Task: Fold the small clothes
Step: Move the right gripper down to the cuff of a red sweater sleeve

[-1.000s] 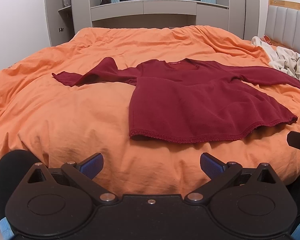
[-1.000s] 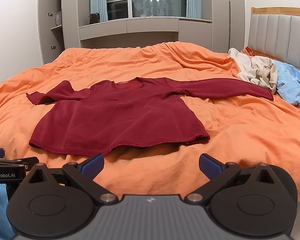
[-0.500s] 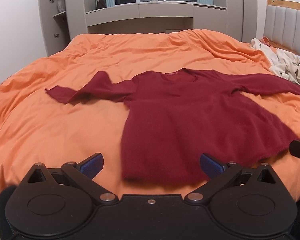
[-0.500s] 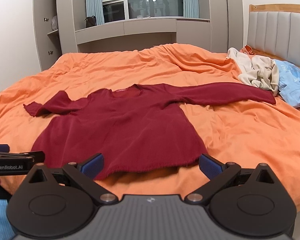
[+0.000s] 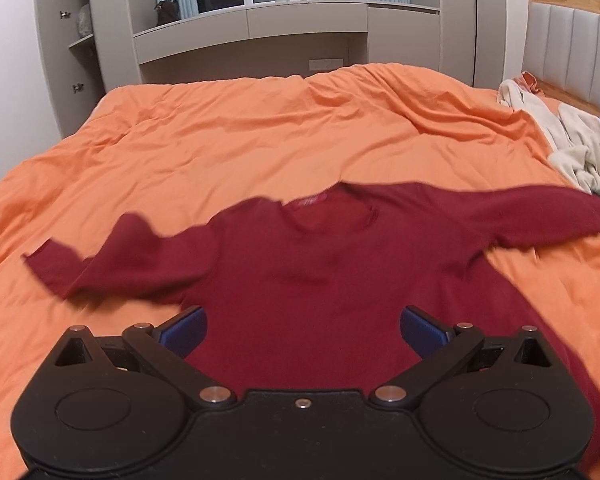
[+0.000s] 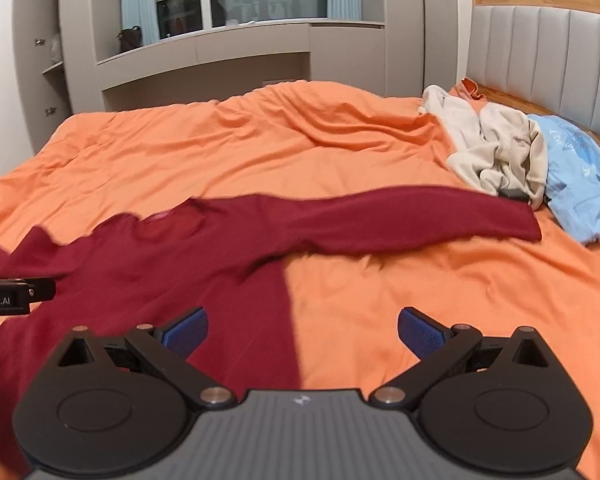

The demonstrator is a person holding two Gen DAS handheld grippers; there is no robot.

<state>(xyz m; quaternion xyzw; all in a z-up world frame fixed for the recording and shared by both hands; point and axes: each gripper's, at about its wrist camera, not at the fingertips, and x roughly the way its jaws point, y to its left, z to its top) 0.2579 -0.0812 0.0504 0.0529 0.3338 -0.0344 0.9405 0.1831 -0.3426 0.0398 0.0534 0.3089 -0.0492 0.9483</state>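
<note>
Wide orange duvet (image 5: 260, 148) across the whole bed, rumpled near the grey headboard (image 6: 540, 64), with a heap of beige clothes (image 6: 496, 148) and a pale blue piece (image 6: 580, 176) at its far right corner. Spread flat on the duvet near the close edge, a dark red long-sleeved top (image 5: 320, 280), neckline away from the cameras, body smooth, soft and limp by the look of it. Right sleeve (image 6: 400, 220) stretched straight out toward the beige heap; left sleeve (image 5: 100, 264) out the other way, slightly crumpled, edges blurred. Approach step by the look of things, no fold made yet. Next move likely calling for a pinch on thin cloth without dragging up the duvet beneath: perhaps a sleeve, perhaps a side of the body. Left gripper (image 5: 302, 332) spread wide above the middle of the top, nothing between the blue pads. Right gripper (image 6: 302, 332) equally wide and empty, straddling the top's right side edge.
</note>
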